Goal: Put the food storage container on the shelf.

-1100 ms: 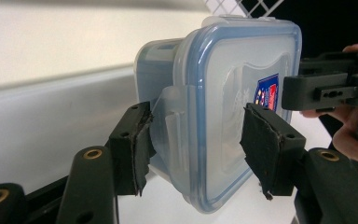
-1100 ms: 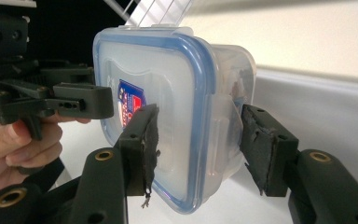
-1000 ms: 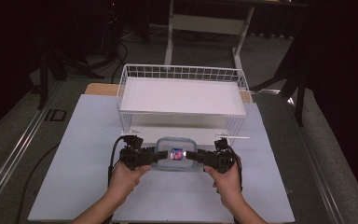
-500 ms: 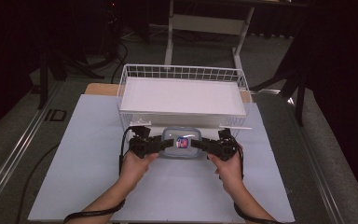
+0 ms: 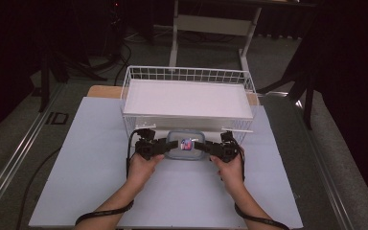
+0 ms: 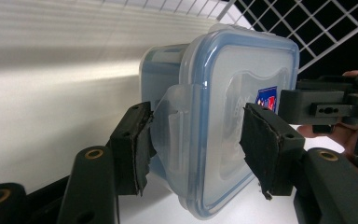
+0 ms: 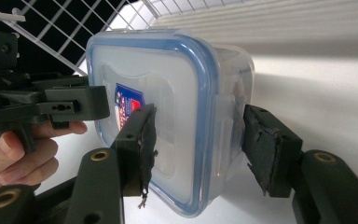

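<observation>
A clear plastic food container [image 5: 186, 144] with a blue-rimmed lid and a small red and blue label is held between both grippers, just in front of the wire basket's near wall. My left gripper [image 5: 168, 145] grips its left end and my right gripper [image 5: 202, 146] its right end. In the left gripper view the container [image 6: 223, 116] sits between the pads, with the left gripper [image 6: 196, 140] shut across lid and base at a side latch. In the right gripper view the right gripper [image 7: 198, 140] clamps the container [image 7: 168, 121] the same way.
A white wire basket [image 5: 187, 72] with a white floor stands at the back of the white mat [image 5: 91, 167], right behind the container. Dark floor, a metal rail and stand legs surround the table.
Both hands have carried the container away from the person, from mid-mat up to the basket's near wall. Both grips are unchanged.
</observation>
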Demonstrator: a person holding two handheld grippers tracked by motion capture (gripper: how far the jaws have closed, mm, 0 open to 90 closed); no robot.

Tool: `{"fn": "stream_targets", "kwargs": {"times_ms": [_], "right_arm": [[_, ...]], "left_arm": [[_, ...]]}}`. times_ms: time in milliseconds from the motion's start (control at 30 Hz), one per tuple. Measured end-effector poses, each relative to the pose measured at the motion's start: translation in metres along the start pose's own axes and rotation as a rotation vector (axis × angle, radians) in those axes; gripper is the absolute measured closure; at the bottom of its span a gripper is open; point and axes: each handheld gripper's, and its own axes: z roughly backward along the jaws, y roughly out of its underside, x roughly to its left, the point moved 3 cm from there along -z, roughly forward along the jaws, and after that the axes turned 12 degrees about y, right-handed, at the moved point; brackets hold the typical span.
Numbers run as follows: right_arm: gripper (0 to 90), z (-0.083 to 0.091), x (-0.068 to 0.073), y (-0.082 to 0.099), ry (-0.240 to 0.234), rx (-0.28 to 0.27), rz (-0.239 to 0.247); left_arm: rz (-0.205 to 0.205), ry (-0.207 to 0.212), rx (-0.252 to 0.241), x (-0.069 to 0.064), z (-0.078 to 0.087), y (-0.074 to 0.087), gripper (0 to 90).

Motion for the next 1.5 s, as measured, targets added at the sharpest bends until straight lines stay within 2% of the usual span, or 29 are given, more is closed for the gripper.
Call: {"fn": "stream_targets", "kwargs": {"times_ms": [100,133,200,367,567,733,867,933,1033,1167,1300,1367,1400,1467,1500], "right_arm": [[45.9,-0.004,-0.001,0.000,-0.001,0.008,0.000],[45.8,-0.007,-0.001,0.001,0.010,0.007,0.009],[45.8,-0.009,-0.001,0.001,0.017,0.014,0.018],[45.7,-0.013,-0.002,-0.003,0.025,0.002,0.033],[45.7,-0.014,-0.005,-0.010,0.017,0.009,0.012],[43.7,-0.015,-0.005,-0.011,0.029,-0.017,0.003],[42.6,-0.017,-0.007,-0.011,0.028,-0.042,-0.005],[40.7,-0.018,-0.006,-0.011,0.047,-0.059,0.005],[38.2,-0.022,-0.005,-0.012,0.066,-0.069,0.008],[38.0,-0.024,-0.005,-0.014,0.069,-0.070,-0.010],[37.8,-0.024,-0.005,-0.014,0.090,-0.088,-0.011],[38.1,-0.024,-0.004,-0.015,0.110,-0.073,-0.003],[38.0,-0.025,-0.005,-0.015,0.114,-0.075,0.007],[37.5,-0.029,-0.009,-0.016,0.113,-0.088,0.015],[37.4,-0.029,-0.008,-0.016,0.106,-0.081,0.000]], "left_arm": [[0.001,0.000,0.003,0.002,0.000,0.001,45.3],[0.009,0.001,0.002,0.008,-0.001,0.003,45.3],[0.014,0.004,0.003,0.011,-0.002,0.004,45.3],[0.002,0.001,-0.024,0.013,-0.003,0.001,45.2],[0.011,0.018,-0.023,0.016,-0.005,-0.004,45.1],[-0.021,0.022,-0.045,0.018,-0.008,-0.006,43.5],[-0.008,0.029,-0.068,0.021,-0.011,-0.007,42.3],[-0.033,0.020,-0.070,0.021,-0.013,-0.006,42.1],[-0.019,0.022,-0.082,0.023,-0.014,-0.007,40.8],[-0.011,0.019,-0.102,0.025,-0.016,-0.007,40.3],[-0.015,-0.003,-0.113,0.026,-0.016,-0.008,39.8],[-0.012,-0.030,-0.112,0.027,-0.016,-0.008,39.3],[-0.014,-0.021,-0.103,0.028,-0.017,-0.009,36.3],[-0.018,-0.019,-0.104,0.028,-0.017,-0.009,38.4],[-0.013,-0.011,-0.098,0.029,-0.017,-0.009,38.0]]}}
